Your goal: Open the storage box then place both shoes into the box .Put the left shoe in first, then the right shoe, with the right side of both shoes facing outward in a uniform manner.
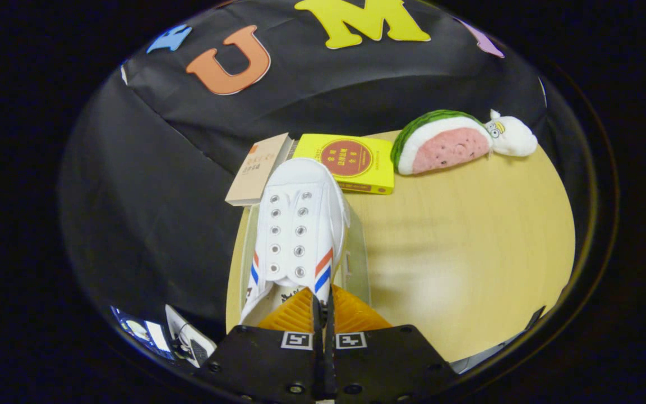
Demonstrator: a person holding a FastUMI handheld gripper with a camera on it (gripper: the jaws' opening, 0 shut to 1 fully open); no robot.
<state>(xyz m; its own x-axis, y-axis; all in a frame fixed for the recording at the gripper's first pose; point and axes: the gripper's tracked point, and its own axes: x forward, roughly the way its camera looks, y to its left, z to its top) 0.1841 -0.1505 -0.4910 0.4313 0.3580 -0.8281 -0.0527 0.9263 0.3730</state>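
The gripper (323,306) has its two fingers drawn almost together on the thin heel edge of a white canvas sneaker with metal eyelets and red and blue side stripes (299,224), so it appears to be gripping the shoe there. The sneaker points away from the fingers, toe towards the far side, and hangs over a clear plastic storage box (359,255) that stands on the round pale wooden table (469,252); whether the sole already rests inside cannot be told.

The main risk is the slim hold. Pinched by so little fabric, the shoe could swing or slip out and land crooked, or its toe could catch the box's far rim. A misjudged turn would also leave the wrong side facing outward.

The sneaker looks clean, unlaced, and soft in the upper. Just beyond its toe lie a tan paperback book (257,171) and a yellow book with a red disc (348,163); farther right rests a watermelon-slice plush toy (446,143).
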